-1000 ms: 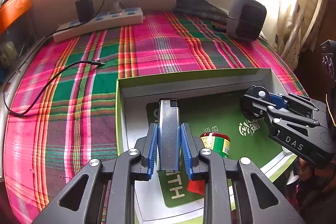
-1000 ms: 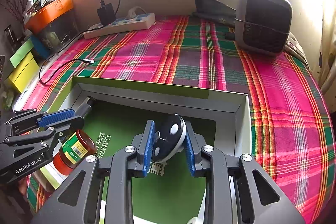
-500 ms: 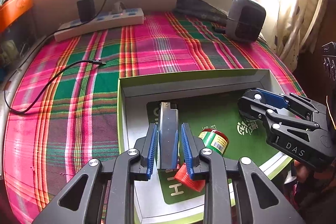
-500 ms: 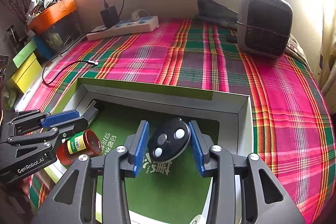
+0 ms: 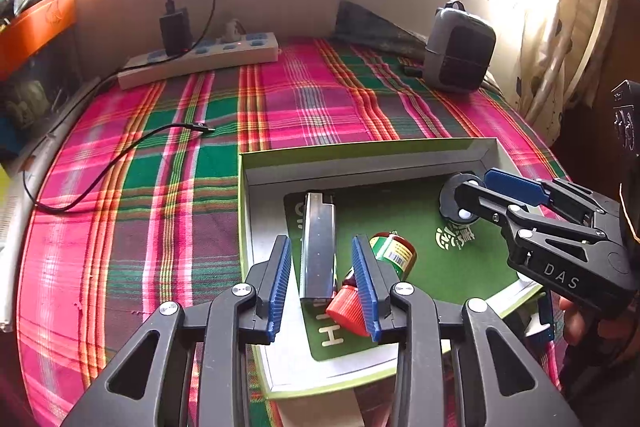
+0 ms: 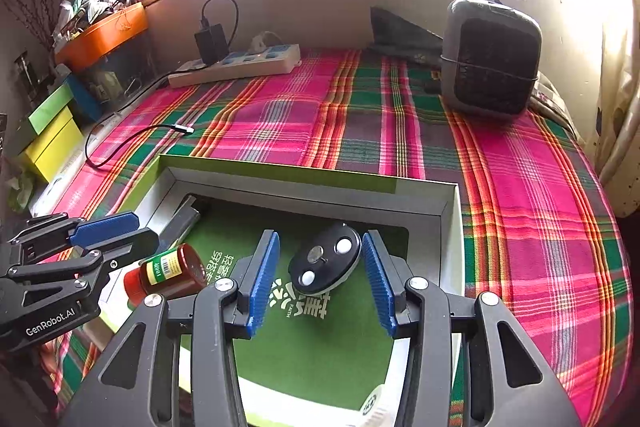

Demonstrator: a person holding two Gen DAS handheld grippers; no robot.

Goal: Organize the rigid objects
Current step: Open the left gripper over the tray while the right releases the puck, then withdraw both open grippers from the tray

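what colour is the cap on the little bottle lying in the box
Red. The bottle cap shows best in the left wrist view, beside the left gripper's pad.

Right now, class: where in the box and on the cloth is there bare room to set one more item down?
Free: the green mat near the box's front edge, and the plaid cloth between power strip, heater and box rim. Crowded: the box's left side, where lighter and bottle touch.
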